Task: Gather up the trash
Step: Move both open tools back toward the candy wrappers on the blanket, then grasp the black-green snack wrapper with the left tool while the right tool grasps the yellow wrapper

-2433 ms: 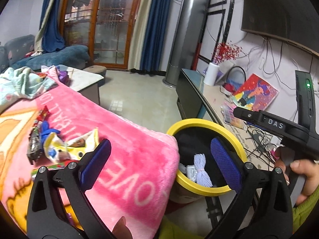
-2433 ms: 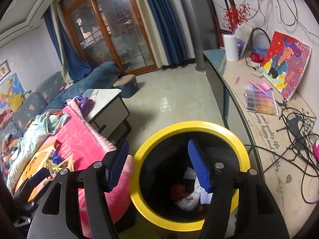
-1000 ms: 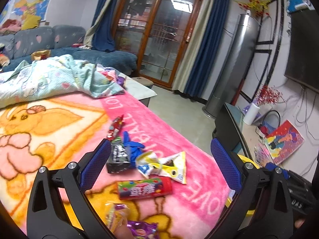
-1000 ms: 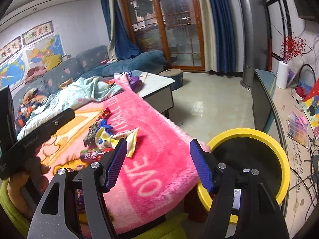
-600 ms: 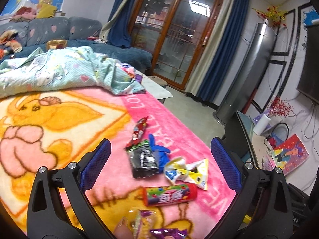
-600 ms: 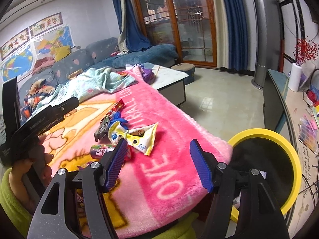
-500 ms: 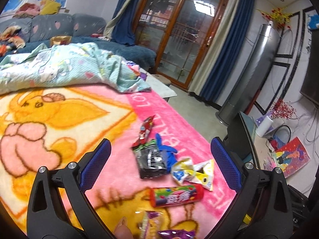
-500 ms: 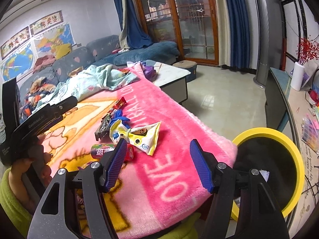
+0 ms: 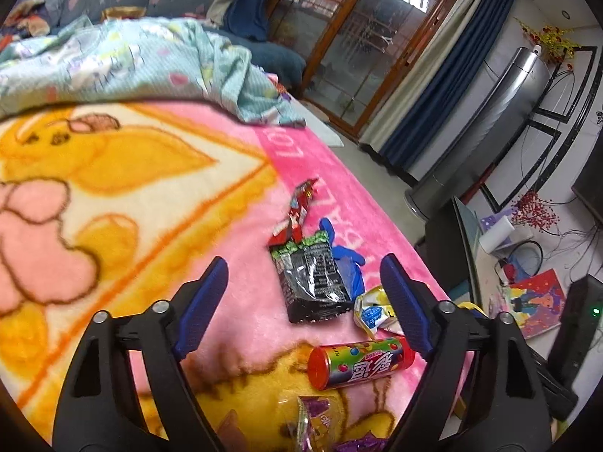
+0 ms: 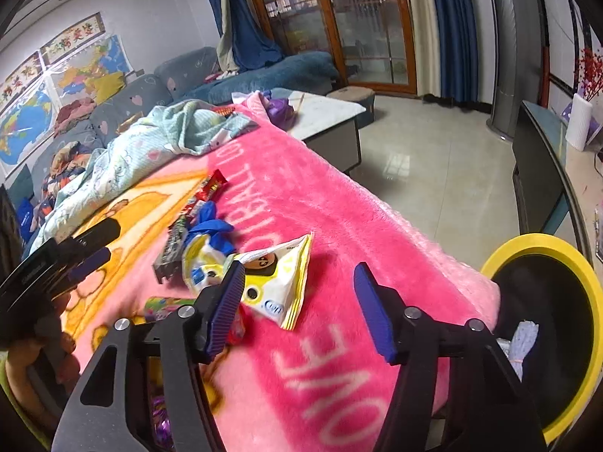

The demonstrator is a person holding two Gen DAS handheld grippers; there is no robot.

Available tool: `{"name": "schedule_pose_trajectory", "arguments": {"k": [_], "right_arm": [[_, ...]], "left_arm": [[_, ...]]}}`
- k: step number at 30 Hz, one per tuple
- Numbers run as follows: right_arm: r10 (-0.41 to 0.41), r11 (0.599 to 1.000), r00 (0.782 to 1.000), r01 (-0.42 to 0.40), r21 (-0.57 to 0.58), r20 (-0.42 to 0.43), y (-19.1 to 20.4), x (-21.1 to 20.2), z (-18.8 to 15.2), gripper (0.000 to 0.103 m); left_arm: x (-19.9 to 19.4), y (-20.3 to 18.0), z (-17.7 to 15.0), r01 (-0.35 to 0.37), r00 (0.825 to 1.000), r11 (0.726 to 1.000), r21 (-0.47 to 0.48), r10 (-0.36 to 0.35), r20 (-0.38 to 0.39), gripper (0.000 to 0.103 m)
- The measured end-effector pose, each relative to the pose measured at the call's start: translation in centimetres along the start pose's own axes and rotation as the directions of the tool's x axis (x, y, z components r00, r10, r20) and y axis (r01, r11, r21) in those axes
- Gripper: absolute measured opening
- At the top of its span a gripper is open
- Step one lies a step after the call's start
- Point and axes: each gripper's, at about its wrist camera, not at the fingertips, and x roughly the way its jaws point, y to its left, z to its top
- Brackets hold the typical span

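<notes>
Several pieces of trash lie on the pink blanket (image 9: 241,271). They include a black wrapper (image 9: 309,282), a blue glove (image 9: 345,263), a red wrapper (image 9: 301,203), a red candy tube (image 9: 361,361) and a yellow-white wrapper (image 10: 279,282). My left gripper (image 9: 301,301) hovers over the black wrapper with its jaws closing. The wrapper shows between the pads, which do not press on it. My right gripper (image 10: 299,305) hangs just above the blanket beside the yellow-white wrapper. Its jaws are closing with only blanket between them. The yellow-rimmed bin (image 10: 527,248) stands at the blanket's right end.
A teal quilt (image 9: 124,64) is bunched at the blanket's far end, with a sofa (image 10: 264,71) behind it. A low table (image 10: 331,113) and tiled floor (image 10: 433,165) lie beyond the blanket. A hand (image 10: 34,342) holds the left gripper at the left edge. Purple wrappers (image 9: 316,422) lie nearest.
Both grippers have dropped closer to the trash on the blanket. The left jaws have narrowed, the right slightly. The bin has slid toward the right edge of the right wrist view.
</notes>
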Motion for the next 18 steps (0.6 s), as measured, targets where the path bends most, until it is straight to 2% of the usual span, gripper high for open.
{"name": "schedule_pose_trajectory", "arguments": {"k": [9,12,14,16,18], "right_arm": [[0.03,0.999,0.998,-0.029,0.028,-0.046,-0.5,3.1,0.6,0.048],[0.045,0.998,0.997,-0.042,0.044,-0.065,-0.7,3.9,0.4,0.046],[0.073,0.995,0.994,-0.067,0.068,-0.083,-1.0,4.5,0.2,0.041],[0.109,0.991,0.989,-0.1,0.088,-0.1,-1.2,5.0,0.1,0.031],[0.136,0.987,0.986,-0.126,0.102,-0.098,-1.3,5.1,-0.2,0.026]], "left_arm": [[2.8,-0.3,0.2,0.029,0.996,0.999,-0.03,-0.031,-0.086,0.072],[3.5,-0.2,0.1,0.028,0.993,0.999,-0.04,-0.033,-0.111,0.068],[4.1,-0.3,0.0,0.032,0.991,0.998,-0.045,-0.038,-0.131,0.068],[4.5,-0.1,-0.1,0.034,0.988,0.998,-0.058,-0.042,-0.146,0.066],[4.8,0.1,-0.3,0.035,0.986,0.997,-0.07,-0.046,-0.16,0.065]]}}
